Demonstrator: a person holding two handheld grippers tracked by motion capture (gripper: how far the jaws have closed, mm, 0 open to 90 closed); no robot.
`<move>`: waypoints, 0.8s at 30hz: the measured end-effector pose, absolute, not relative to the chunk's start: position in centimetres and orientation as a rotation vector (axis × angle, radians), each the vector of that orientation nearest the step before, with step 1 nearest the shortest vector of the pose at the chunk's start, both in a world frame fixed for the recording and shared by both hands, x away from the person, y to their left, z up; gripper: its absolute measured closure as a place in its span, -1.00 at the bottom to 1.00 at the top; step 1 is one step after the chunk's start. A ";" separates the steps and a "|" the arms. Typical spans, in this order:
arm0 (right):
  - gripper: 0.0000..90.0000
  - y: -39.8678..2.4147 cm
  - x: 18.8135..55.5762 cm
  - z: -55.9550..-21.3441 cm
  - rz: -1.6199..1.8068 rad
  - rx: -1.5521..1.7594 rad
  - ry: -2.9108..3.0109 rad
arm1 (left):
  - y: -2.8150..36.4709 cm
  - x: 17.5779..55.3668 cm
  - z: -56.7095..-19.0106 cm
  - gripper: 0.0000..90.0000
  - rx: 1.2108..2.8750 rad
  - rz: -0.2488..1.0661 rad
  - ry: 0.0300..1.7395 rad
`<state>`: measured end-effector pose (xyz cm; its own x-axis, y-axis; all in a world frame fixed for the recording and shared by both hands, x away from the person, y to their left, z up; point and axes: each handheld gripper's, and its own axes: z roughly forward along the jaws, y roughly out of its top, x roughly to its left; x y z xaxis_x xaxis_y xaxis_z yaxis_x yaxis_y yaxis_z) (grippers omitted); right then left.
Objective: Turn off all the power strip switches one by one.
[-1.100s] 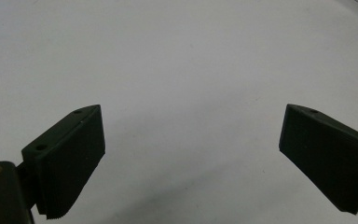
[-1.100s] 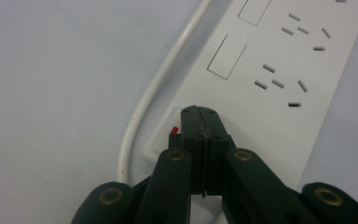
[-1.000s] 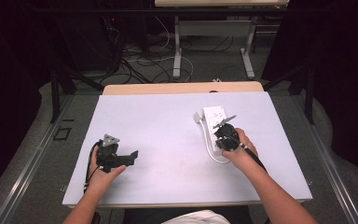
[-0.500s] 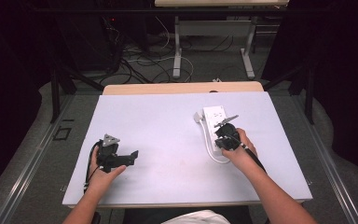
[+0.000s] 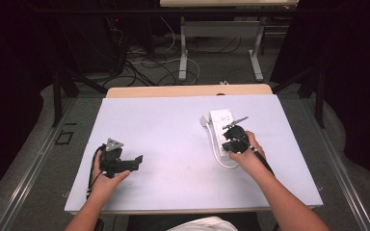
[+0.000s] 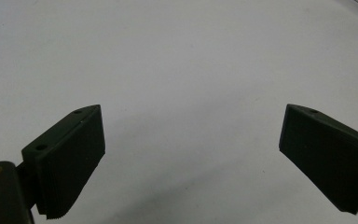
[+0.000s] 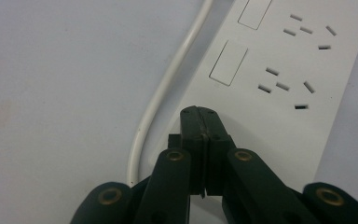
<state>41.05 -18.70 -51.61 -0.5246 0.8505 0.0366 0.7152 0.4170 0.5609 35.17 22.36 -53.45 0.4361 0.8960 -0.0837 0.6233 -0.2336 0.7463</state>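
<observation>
Your right gripper (image 5: 232, 140) sits over the near end of the power strip (image 5: 221, 126), with its jaws pressed flat together and nothing between them. In the right gripper view, the clenched tips (image 7: 200, 122) rest on or just above the strip (image 7: 279, 79), just below a rectangular switch (image 7: 228, 62) that lies toward 12 o'clock from them. The nearest socket holes (image 7: 285, 87) lie toward 2 o'clock. Whether the tips actually touch the white casing, you cannot tell from these views.

The strip lies on the table (image 5: 173, 130) in the right half, running away from you. Its white cord (image 5: 220, 156) leaves the far end, runs down the strip's left side, and loops round under your right hand (image 5: 247, 156) at about 7 o'clock from the gripper. In the right gripper view the cord (image 7: 168, 88) curves along just beside the strip's edge.

Your left gripper (image 5: 125, 163) is well apart from all this, at the near left of the table, held level and pointing toward 3 o'clock. Its jaws stand wide, released, with bare table (image 6: 182, 70) between the two pads (image 6: 72, 158).
</observation>
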 end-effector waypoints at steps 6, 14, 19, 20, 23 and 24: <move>0.99 -18.6 41.3 -51.6 0.766 1.373 2.424 | 22.4 35.2 -53.4 -0.85 1.959 0.473 1.278; 0.99 -18.2 41.7 -51.2 0.767 1.376 2.439 | 22.3 35.2 -53.5 -0.85 1.957 0.472 1.281; 0.98 -18.1 42.1 -50.8 0.766 1.387 2.426 | 22.2 35.2 -53.5 -0.86 1.946 0.481 1.282; 0.98 -18.0 42.4 -50.7 0.764 1.389 2.425 | 22.2 35.2 -53.5 -0.86 1.946 0.480 1.281; 0.98 -18.0 42.6 -50.6 0.778 1.387 2.424 | 22.2 35.2 -53.6 -0.87 1.949 0.482 1.275; 0.98 -17.9 42.7 -50.5 0.756 1.389 2.420 | 22.3 35.2 -53.5 -0.88 1.961 0.482 1.273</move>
